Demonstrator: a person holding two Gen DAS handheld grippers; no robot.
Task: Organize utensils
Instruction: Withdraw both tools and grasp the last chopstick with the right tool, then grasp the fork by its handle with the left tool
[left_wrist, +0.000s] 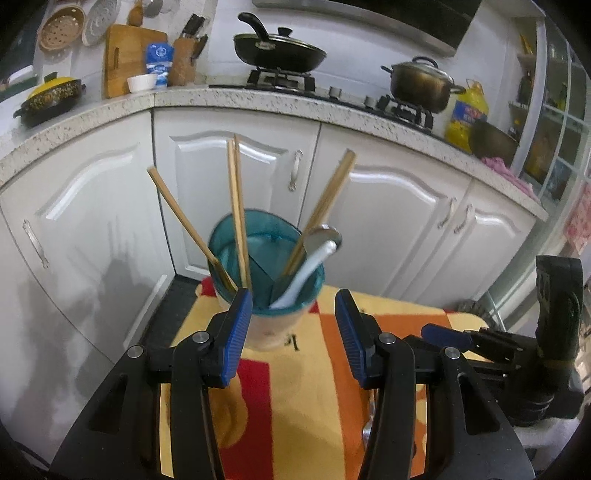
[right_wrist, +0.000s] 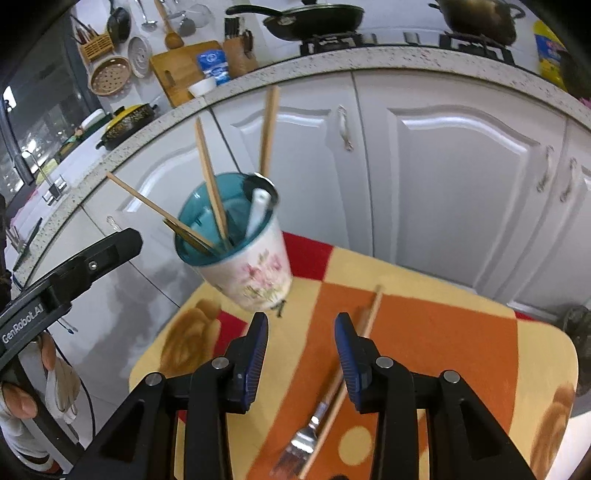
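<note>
A floral cup (right_wrist: 255, 273) with a teal inside (left_wrist: 258, 254) stands at the far end of the patterned tablecloth (right_wrist: 443, 332). It holds several wooden chopsticks (left_wrist: 236, 206), a white spoon (left_wrist: 314, 266) and a metal spoon (left_wrist: 325, 234). My left gripper (left_wrist: 293, 297) is open just before the cup, with nothing between its fingers. My right gripper (right_wrist: 301, 318) is open over the cloth, to the right of the cup. A loose chopstick (right_wrist: 354, 347) and a brush (right_wrist: 306, 435) lie on the cloth, passing under its right finger (right_wrist: 349, 350). The right gripper (left_wrist: 443, 334) also shows beside the left one.
White cabinet doors (left_wrist: 406, 229) stand close behind the table. Above them the speckled counter (left_wrist: 258, 101) carries a frying pan (left_wrist: 277, 51), a pot (left_wrist: 421, 83), an oil bottle (left_wrist: 465, 110) and a cutting board (left_wrist: 125, 55). A hand (right_wrist: 18, 402) is at the lower left.
</note>
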